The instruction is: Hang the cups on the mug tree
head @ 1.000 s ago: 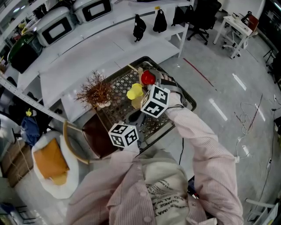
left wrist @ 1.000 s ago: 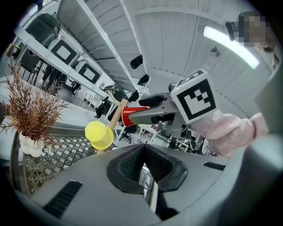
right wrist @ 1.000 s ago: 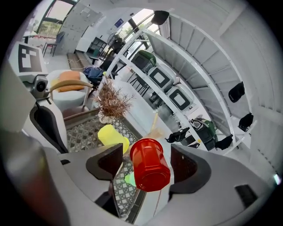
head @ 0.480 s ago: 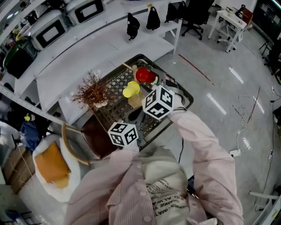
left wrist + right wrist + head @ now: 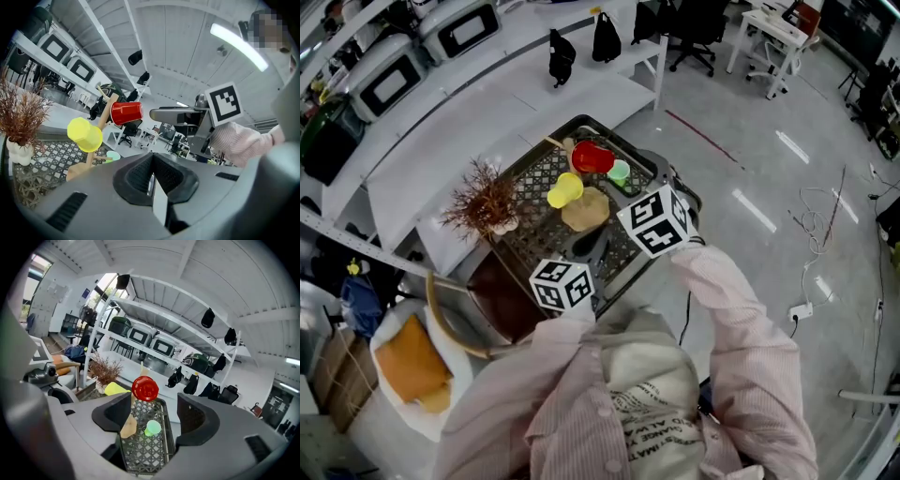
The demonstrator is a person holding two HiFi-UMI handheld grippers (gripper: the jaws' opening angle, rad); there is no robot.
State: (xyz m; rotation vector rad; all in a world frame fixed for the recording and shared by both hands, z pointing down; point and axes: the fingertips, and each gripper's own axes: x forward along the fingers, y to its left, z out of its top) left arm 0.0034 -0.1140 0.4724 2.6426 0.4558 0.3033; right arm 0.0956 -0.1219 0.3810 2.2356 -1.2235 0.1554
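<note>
A wooden mug tree (image 5: pixel 584 207) stands on the black lattice tray (image 5: pixel 542 169). A red cup (image 5: pixel 592 157) hangs high on it and a yellow cup (image 5: pixel 564 190) hangs on its left side. A small green cup (image 5: pixel 620 172) sits low beside the base; I cannot tell whether it hangs on a peg. My right gripper (image 5: pixel 154 413) is open and empty, held back from the red cup (image 5: pixel 145 388) with the green cup (image 5: pixel 151 428) below. My left gripper (image 5: pixel 151 182) is shut with nothing in it, near the tray's front edge, facing the yellow cup (image 5: pixel 85 134).
A dried brown plant in a white vase (image 5: pixel 487 199) stands at the tray's left. A wicker chair with an orange cushion (image 5: pixel 408 354) is at the lower left. White shelves with boxes (image 5: pixel 389 80) and black bags (image 5: pixel 559 54) lie behind; office chairs (image 5: pixel 698 28) stand at the far right.
My right gripper has drawn back from the red cup toward the right, uncovering the green cup. The red cup stays on the tree. The left gripper has barely moved.
</note>
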